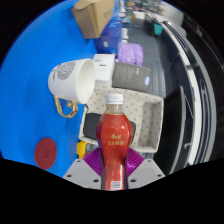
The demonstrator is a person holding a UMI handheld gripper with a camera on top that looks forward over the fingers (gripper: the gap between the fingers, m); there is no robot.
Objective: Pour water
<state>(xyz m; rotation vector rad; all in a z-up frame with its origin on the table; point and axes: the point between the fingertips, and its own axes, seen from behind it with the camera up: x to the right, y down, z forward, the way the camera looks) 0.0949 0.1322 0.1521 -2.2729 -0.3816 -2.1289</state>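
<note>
A red bottle (114, 140) with a white cap and a printed label stands upright between my fingers. My gripper (114, 160) is shut on it, and a purple pad (94, 158) presses each side of its body. Just beyond the bottle's cap and a little to the left is a white mug (72, 82) with a gold handle and a patterned band. The mug looks tipped on its side, its mouth facing the bottle. Behind the bottle lies a white perforated basket (147, 118) on the blue tabletop (30, 90).
A red disc (45, 152) and a small yellow and blue thing (81, 150) lie on the blue table left of the fingers. Farther off are a cardboard box (94, 15), a purple bag (131, 50) and a grey box (127, 76). The table's edge runs along the right.
</note>
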